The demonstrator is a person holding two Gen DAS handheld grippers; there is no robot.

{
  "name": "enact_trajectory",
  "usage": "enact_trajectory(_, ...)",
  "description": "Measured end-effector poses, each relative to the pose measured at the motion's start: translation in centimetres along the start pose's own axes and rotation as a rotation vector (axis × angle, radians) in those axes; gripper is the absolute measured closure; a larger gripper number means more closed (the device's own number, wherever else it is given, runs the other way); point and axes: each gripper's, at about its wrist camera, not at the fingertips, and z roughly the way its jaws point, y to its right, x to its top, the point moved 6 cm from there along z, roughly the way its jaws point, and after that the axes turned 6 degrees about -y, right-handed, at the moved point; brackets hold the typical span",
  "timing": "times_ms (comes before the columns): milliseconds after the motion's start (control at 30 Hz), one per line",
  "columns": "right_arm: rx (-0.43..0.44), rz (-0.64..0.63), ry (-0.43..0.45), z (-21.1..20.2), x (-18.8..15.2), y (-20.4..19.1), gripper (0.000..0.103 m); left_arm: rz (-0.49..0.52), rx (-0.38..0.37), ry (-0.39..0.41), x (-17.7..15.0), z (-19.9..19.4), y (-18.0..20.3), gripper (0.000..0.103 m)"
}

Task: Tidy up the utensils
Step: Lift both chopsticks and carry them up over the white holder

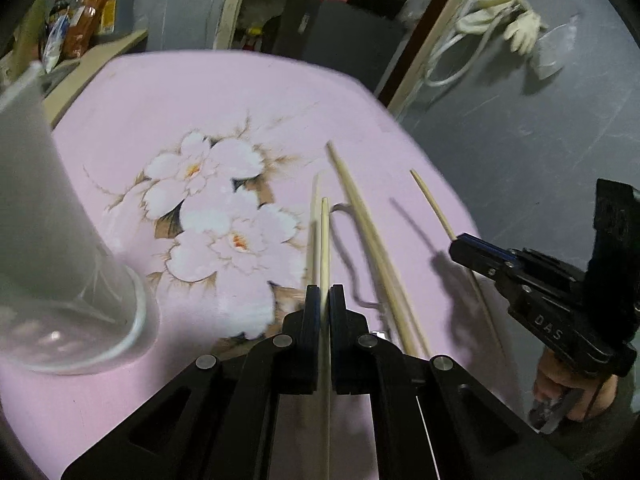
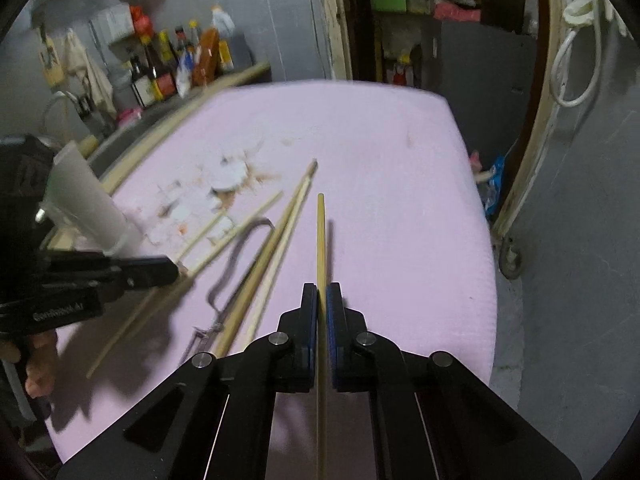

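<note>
My left gripper (image 1: 324, 292) is shut on a pale wooden chopstick (image 1: 325, 240), held just above the pink flowered table (image 1: 208, 92). My right gripper (image 2: 322, 290) is shut on another chopstick (image 2: 320, 236) that points straight ahead. In the left wrist view the right gripper (image 1: 460, 246) is at the right with its chopstick (image 1: 434, 208). More chopsticks lie on the table: a pair (image 1: 368, 236) in the middle and one beside my held one (image 1: 315, 224). A frosted plastic cup (image 1: 44, 216) stands at the left. In the right wrist view the left gripper (image 2: 168, 270) is next to the cup (image 2: 92, 200).
A thin metal peeler or wire tool (image 2: 236, 268) lies among the chopsticks (image 2: 264, 256). Sauce bottles (image 2: 172, 64) stand on a counter beyond the table's left side. The table's right edge (image 2: 480, 216) drops to a grey floor.
</note>
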Motion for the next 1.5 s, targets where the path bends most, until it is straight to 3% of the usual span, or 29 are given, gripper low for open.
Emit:
enact_trajectory(167,-0.004,0.007,0.214,-3.3,0.3,-1.4,0.1,0.082,0.006,0.183,-0.1,-3.6,1.6,0.101)
enact_trajectory(433,-0.038,-0.083,0.627,-9.7,2.8,-6.2,0.1,0.198,0.052,0.516,2.0,-12.0,2.8,0.101)
enact_trajectory(700,0.085,-0.134,0.887,-13.2,6.8,-11.7,0.1,0.226,0.108,0.747,3.6,-20.0,0.5,0.101)
enact_trajectory(933,0.257,-0.141,0.966,-13.4,10.2,-16.3,0.1,0.186,0.163,0.856,4.3,-24.9,-5.1,0.101)
enact_trajectory(1067,0.357,-0.126,0.976,-12.8,11.6,-18.4,0.1,0.113,0.193,0.901,4.5,-26.5,-8.8,0.101)
enact_trajectory(1333,0.435,-0.119,0.964,-10.1,13.2,-21.4,0.1,-0.052,0.178,0.965,4.5,-27.5,-15.4,0.101)
enact_trajectory(1500,0.44,-0.12,0.94,-8.0,13.2,-22.5,0.1,-0.083,0.228,0.976,4.3,-26.6,-17.3,0.101)
